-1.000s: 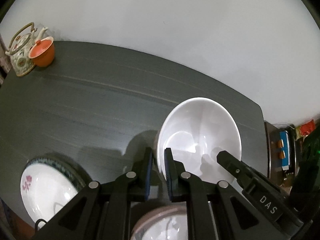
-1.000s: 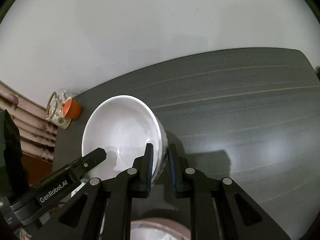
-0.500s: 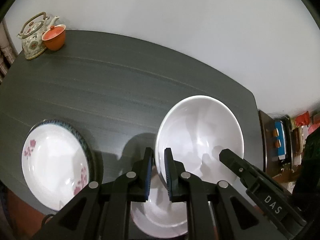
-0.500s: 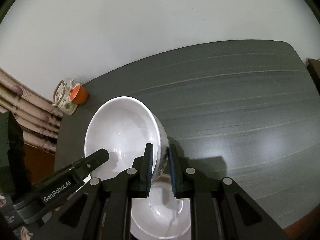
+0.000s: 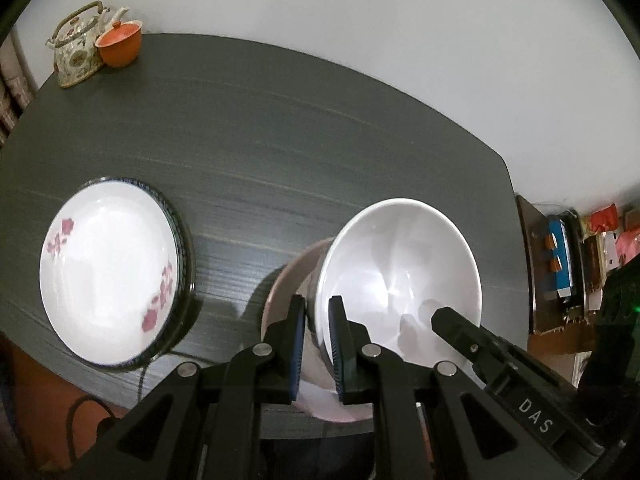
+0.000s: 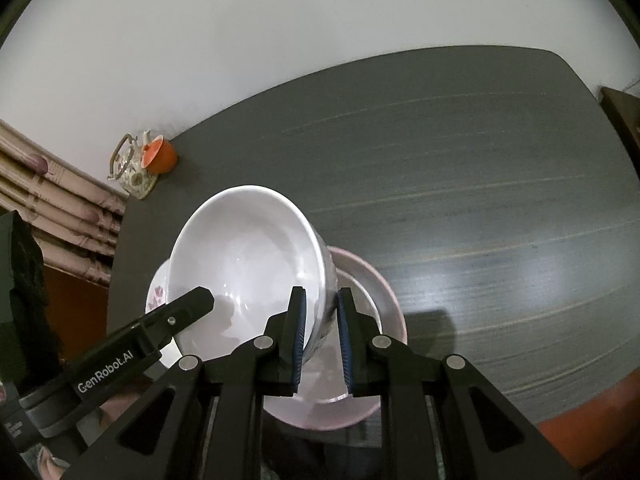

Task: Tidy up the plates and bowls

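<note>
You've lifted the white bowl (image 5: pixel 398 276) higher in the last second: both the left gripper (image 5: pixel 317 344) and right gripper (image 6: pixel 322 340) pinch its rim, clear above the pink-rimmed plate (image 6: pixel 384 300) on the bench (image 5: pixel 280 128), ready for stacking elsewhere.

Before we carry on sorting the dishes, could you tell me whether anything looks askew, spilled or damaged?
Nothing looks spilled or broken. The white bowl is tilted, held above the pink-rimmed bowl, with the left gripper and right gripper each clamping its rim. The floral plate lies flat.
</note>
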Tool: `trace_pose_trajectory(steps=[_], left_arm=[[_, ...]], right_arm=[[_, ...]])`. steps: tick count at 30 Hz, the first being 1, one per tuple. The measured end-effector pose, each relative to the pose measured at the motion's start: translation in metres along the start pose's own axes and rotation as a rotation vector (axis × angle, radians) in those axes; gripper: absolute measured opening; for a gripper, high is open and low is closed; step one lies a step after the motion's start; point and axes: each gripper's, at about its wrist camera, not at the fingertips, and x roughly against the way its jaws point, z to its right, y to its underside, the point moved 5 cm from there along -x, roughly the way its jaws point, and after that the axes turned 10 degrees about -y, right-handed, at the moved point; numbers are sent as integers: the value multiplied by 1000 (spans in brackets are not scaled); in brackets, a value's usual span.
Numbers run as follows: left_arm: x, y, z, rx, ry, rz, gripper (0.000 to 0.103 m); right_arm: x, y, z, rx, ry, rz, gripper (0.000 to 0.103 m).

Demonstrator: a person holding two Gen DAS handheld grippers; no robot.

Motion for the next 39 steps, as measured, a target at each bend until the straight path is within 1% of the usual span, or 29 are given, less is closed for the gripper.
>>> trace_pose_trajectory(steps=[11,16,20,39], left_arm=[[-8,17,0,-19,-30,-27,12],[-19,18,8,-19,-39,-45,12],[-22,18,7,-21,-42,-48,12],[-29,19,6,-24,-54,-66,12]], right_arm=[[-2,25,20,-27,0,-34,16],[-6,31,24,-32,4,-51,16],[-7,36,29,-36,9,-64,16],[-21,36,31,-25,37,-81,17]])
